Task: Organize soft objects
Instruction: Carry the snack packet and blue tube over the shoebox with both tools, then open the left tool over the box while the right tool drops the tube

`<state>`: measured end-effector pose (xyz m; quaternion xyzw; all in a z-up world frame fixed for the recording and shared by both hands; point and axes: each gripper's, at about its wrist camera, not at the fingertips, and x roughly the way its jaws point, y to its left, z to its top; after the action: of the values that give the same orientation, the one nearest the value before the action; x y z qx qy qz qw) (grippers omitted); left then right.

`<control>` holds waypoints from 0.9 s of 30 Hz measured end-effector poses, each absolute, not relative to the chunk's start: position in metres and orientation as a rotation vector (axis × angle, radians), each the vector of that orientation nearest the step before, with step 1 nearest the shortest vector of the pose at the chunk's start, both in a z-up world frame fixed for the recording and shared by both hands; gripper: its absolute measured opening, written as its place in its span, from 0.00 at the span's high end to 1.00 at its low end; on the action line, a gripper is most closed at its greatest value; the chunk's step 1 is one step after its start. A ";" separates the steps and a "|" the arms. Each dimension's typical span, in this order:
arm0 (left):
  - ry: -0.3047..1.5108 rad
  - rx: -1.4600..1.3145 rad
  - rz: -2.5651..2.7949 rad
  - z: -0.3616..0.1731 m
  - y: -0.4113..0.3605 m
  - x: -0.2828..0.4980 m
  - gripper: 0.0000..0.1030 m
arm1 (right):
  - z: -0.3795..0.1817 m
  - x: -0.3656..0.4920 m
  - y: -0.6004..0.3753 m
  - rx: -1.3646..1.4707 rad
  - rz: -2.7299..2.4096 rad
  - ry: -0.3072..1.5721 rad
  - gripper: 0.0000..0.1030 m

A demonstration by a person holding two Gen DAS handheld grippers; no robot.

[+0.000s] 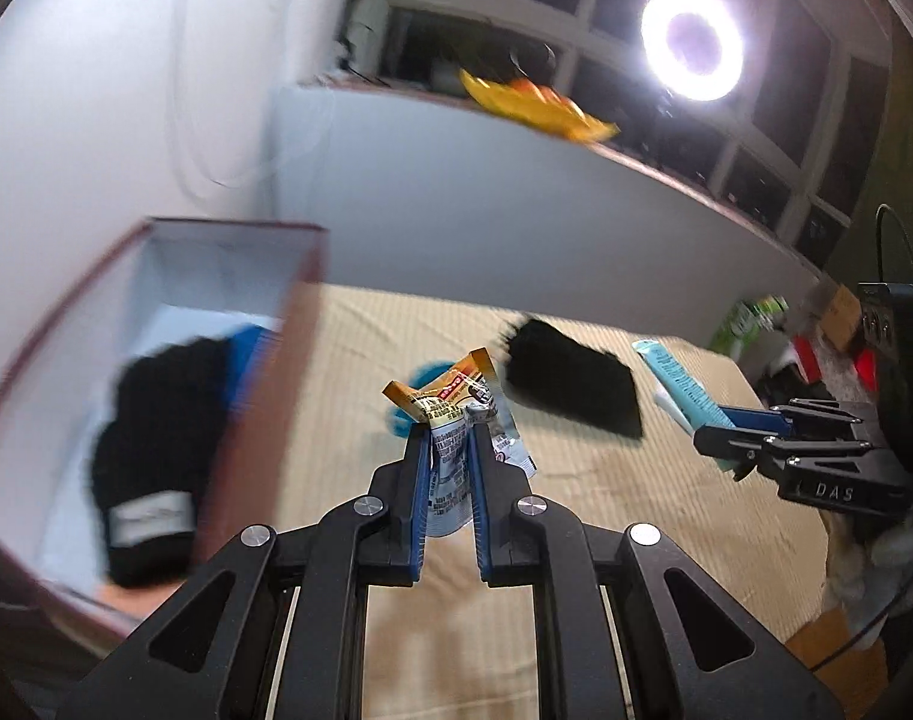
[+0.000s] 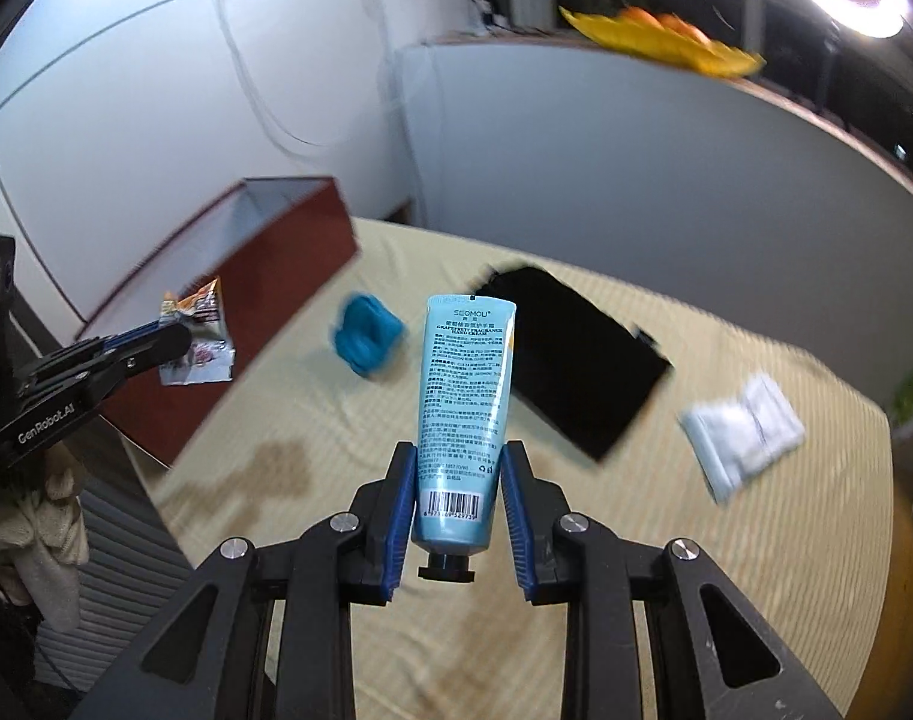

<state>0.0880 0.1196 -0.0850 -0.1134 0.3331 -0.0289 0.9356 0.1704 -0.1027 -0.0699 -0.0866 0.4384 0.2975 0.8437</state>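
Left gripper (image 1: 450, 444), right gripper (image 2: 456, 468) clamped.

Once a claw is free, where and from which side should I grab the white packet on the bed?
Probably the white packet is best taken across its narrow pinched middle, coming down from above. It lies flat on the bedspread, apart from the black pouch, so nothing crowds that waist.

Ring light (image 1: 693, 43), orange-yellow bag (image 1: 534, 104) on ledge

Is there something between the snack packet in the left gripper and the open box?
Nothing visible does. The left gripper holds the snack packet beside the box, whose top is open; a black knitted item already lies inside.
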 end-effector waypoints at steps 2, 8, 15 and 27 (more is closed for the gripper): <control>0.665 -0.232 -0.027 -0.079 0.135 0.080 0.90 | -0.062 0.173 -0.085 -0.196 0.661 0.912 0.75; 0.615 -0.197 0.128 -0.064 0.186 0.063 0.90 | -0.038 0.181 -0.025 -0.215 0.761 0.875 0.75; 0.585 -0.169 0.254 -0.062 0.224 0.059 0.90 | -0.021 0.188 0.060 -0.224 0.872 0.862 0.75; 0.630 -0.164 0.323 -0.085 0.244 0.070 0.89 | -0.050 0.195 0.155 -0.291 0.941 0.924 0.75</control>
<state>0.0698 0.2437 -0.0848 -0.0801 0.3081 0.1580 0.9347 0.1952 0.1550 -0.0496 -0.1348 0.4277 0.4354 0.7806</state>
